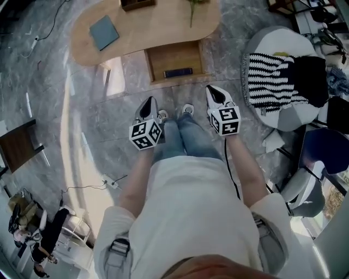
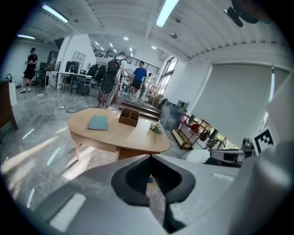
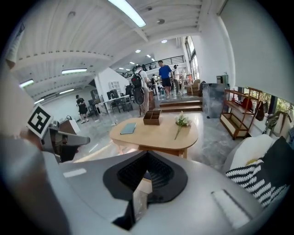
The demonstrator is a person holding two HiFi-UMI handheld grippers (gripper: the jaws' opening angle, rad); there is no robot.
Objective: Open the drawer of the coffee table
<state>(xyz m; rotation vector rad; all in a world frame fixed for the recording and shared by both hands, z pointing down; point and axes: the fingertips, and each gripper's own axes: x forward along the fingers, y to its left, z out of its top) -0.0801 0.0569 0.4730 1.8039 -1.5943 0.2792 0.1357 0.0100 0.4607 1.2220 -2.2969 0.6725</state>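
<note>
The oval wooden coffee table (image 1: 158, 24) stands at the top of the head view. Its drawer (image 1: 174, 57) is pulled out toward me, with a dark flat item (image 1: 178, 72) lying in it. My left gripper (image 1: 148, 103) and right gripper (image 1: 214, 90) hang side by side above my legs, well short of the drawer, both shut and empty. In the left gripper view the shut left gripper (image 2: 149, 158) points at the table (image 2: 117, 135). The right gripper view shows the right gripper (image 3: 147, 153) closed below the table (image 3: 156, 131).
On the table lie a teal book (image 1: 104, 31), a wooden box (image 1: 137, 4) and a flower stem (image 1: 192, 10). A white beanbag with a striped blanket (image 1: 278, 82) sits at the right. A dark cabinet (image 1: 19, 144) stands left; a power strip (image 1: 112, 183) lies on the floor. People (image 2: 138, 80) stand far back.
</note>
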